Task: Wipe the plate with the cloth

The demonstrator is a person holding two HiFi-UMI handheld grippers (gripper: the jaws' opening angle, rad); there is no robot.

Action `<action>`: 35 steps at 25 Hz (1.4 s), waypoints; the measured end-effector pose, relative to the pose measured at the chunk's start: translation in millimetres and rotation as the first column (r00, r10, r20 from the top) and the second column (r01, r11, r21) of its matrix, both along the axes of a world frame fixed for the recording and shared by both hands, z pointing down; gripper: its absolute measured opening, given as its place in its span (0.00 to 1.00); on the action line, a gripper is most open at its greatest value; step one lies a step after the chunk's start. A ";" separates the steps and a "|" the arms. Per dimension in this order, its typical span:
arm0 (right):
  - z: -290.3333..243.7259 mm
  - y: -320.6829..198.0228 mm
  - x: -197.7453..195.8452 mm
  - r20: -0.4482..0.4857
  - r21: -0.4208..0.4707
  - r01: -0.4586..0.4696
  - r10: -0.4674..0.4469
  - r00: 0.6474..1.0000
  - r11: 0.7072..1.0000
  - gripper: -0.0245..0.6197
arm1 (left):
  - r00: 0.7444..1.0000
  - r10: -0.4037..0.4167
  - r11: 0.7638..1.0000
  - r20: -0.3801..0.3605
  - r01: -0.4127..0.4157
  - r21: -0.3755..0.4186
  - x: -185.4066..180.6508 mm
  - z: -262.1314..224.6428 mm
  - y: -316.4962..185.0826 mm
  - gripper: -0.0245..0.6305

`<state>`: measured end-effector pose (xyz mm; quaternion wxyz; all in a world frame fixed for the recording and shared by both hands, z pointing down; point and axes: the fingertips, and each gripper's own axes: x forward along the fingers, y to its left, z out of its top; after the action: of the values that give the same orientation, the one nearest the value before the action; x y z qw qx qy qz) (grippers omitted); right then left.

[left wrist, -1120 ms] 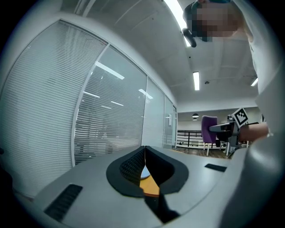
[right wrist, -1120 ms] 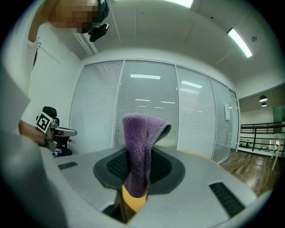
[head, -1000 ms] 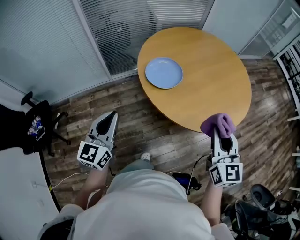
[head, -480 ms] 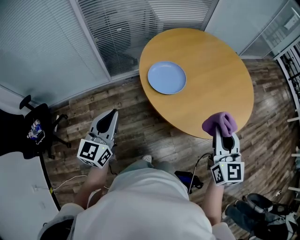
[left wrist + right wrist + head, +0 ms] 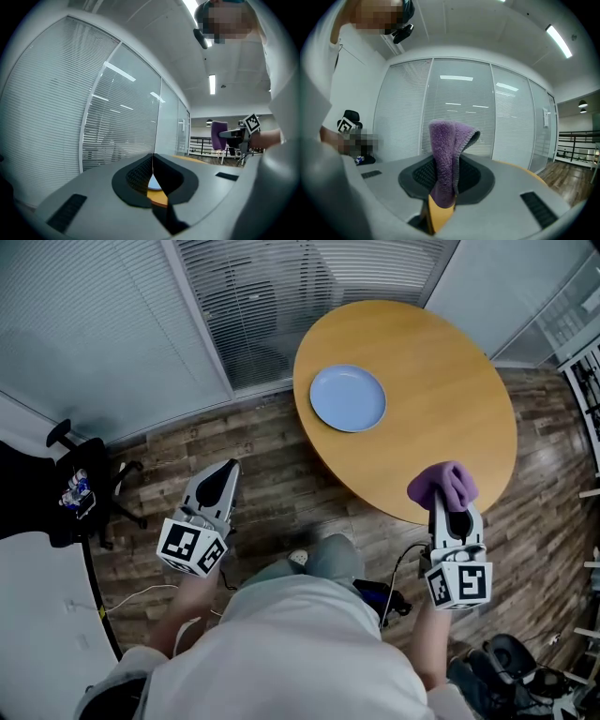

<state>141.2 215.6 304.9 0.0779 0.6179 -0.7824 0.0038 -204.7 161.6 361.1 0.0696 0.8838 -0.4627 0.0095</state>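
A pale blue plate [image 5: 348,397] lies on the left part of a round wooden table [image 5: 441,418]. My right gripper [image 5: 446,501] is shut on a purple cloth [image 5: 442,485] and hovers at the table's near edge, well short of the plate. In the right gripper view the cloth [image 5: 446,157] stands up between the jaws. My left gripper [image 5: 217,482] is shut and holds nothing, over the floor left of the table. Between its jaws in the left gripper view a sliver of the plate [image 5: 153,183] and of the table [image 5: 159,197] shows.
A glass wall with blinds [image 5: 262,296] runs behind the table. A black office chair [image 5: 70,488] stands at the left. Cables [image 5: 141,596] lie on the wooden floor [image 5: 272,493]. More dark gear [image 5: 511,662] sits at the lower right.
The view has shifted, so the table and plate sit a little further right and lower. Both grippers keep their poses, and the cloth stays in the right one.
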 end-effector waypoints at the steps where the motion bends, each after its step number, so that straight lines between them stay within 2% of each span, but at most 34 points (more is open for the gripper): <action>1: -0.1 0.0 -1.0 0.000 0.000 0.002 -0.002 1.000 1.000 0.17 | 1.000 0.000 1.000 0.001 0.000 -0.001 -0.5 0.5 1.0 0.06; 10: 11.8 -11.7 -9.9 0.022 -0.016 0.025 -0.025 0.999 1.000 0.17 | 1.000 -0.015 1.000 0.014 0.015 -0.004 -7.1 4.9 -4.1 0.06; 17: 16.4 -41.8 -13.0 0.049 -0.012 0.061 -0.060 0.997 0.998 0.17 | 0.999 -0.047 0.998 0.022 0.048 -0.030 -8.7 16.0 -15.8 0.06; 35: 5.9 -174.9 18.6 0.074 0.003 0.160 -0.160 0.984 0.987 0.17 | 0.988 -0.156 0.988 0.006 0.156 -0.007 22.6 -0.5 -117.1 0.06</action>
<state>159.8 40.7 310.8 0.0498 0.5524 -0.8318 0.0214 -182.1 44.5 360.6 0.0723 0.8447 -0.5303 0.0080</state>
